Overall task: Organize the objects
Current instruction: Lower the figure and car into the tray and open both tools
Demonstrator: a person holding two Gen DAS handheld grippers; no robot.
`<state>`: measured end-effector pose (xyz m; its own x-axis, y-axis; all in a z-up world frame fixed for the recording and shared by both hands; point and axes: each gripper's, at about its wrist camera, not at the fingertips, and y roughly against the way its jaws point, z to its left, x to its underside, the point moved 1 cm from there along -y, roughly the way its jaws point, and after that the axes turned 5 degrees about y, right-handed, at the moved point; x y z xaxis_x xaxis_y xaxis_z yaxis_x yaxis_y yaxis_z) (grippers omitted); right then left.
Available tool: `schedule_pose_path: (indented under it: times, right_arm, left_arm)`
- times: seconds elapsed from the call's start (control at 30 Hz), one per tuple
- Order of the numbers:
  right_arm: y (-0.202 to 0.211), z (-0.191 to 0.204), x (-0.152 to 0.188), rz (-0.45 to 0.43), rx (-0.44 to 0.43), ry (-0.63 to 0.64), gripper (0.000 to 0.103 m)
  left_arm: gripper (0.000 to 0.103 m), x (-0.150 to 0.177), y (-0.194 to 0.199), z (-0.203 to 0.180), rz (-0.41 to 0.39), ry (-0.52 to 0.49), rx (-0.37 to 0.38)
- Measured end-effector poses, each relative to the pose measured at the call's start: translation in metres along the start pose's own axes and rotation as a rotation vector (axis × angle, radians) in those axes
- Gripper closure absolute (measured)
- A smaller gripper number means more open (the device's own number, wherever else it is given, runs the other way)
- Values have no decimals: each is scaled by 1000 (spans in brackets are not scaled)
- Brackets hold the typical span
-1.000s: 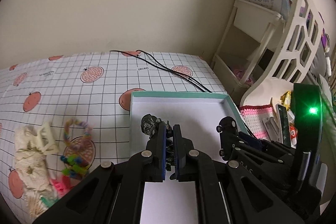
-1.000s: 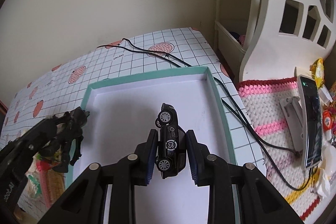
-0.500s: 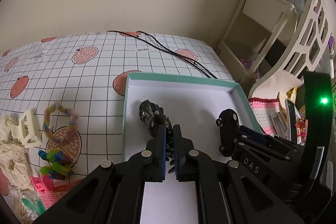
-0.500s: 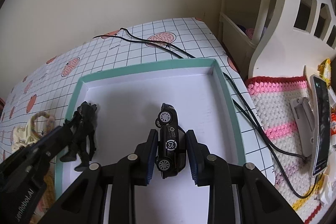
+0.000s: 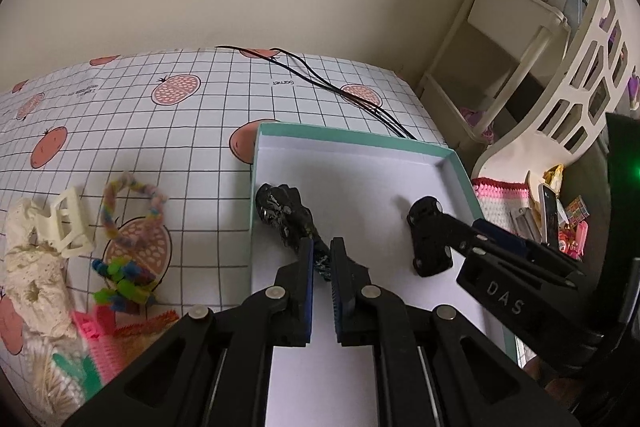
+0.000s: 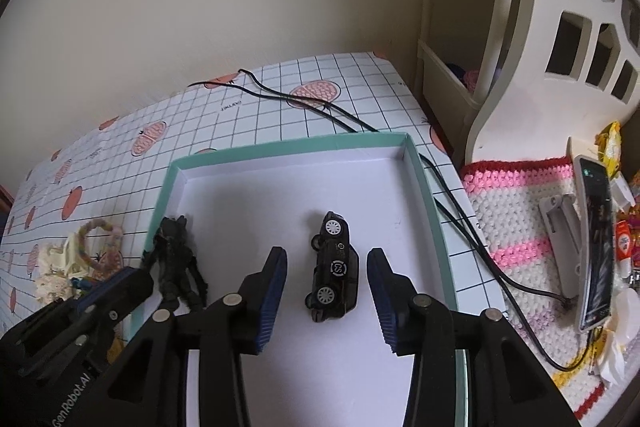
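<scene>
— Between our right gripper [image 6: 327,281] fingers, now spread wide, the black toy car [image 6: 334,267] lies released on its side in the teal box [image 6: 420,179].

— At nine o'clock our left gripper [image 5: 321,261] stays narrow, clamping the dark figure [image 5: 286,217]. We release it next, then fetch the desk [image 5: 180,131] clutter.

It was a home, likely a child's room: a fruit-print grid tablecloth [image 5: 168,131], a cream shelf unit [image 5: 508,39] (books on top), a crocheted mat [image 6: 520,219] and hair clips [image 5: 68,223].
</scene>
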<state>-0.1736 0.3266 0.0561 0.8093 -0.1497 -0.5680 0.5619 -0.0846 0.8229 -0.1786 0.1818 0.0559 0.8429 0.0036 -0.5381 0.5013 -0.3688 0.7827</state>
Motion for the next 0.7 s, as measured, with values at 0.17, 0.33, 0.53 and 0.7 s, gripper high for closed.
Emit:
schedule_pose_path:
  times: [0.17,0.33,0.53,0.7]
  right_arm:
    - [21,6,1,-24,9,5,57]
    - [41,16,3,-47,21,20,57]
    - [59,30,10,-69,29,40,57]
    - [63,41,20,-74,13,30,42]
  left_arm:
    - [95,1,18,3,-10,-4,-8]
    - [94,5,37,9,-16,2,-14]
    - [72,10,61,23,-36,17,-38]
    - [52,14,77,42,-51,48,-76]
